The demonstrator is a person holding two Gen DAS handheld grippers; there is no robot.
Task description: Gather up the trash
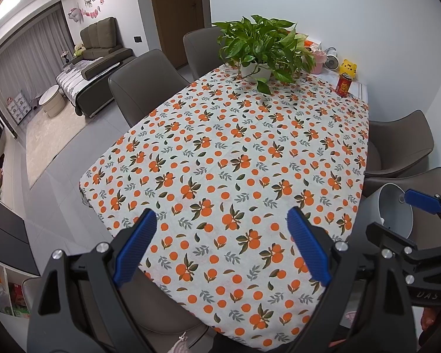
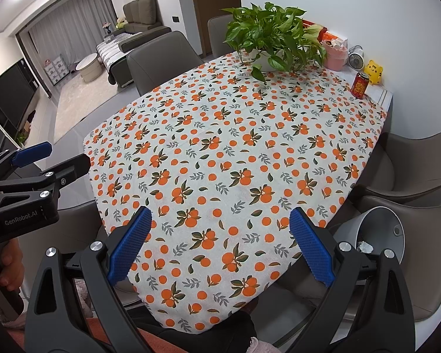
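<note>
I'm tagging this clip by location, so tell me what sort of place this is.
Most likely a home's dining area opening onto a living room. A table under a fruit-print cloth is ringed by padded chairs, a potted plant stands on it, and a sofa sits beyond.

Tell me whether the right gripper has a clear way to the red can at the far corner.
Probably yes: the right gripper is open and empty, and only bare tablecloth lies before the red can. The plant sits off to the left.

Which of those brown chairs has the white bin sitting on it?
The nearest chair on the right side holds the white bin; the other chairs' visible seats look bare.
</note>
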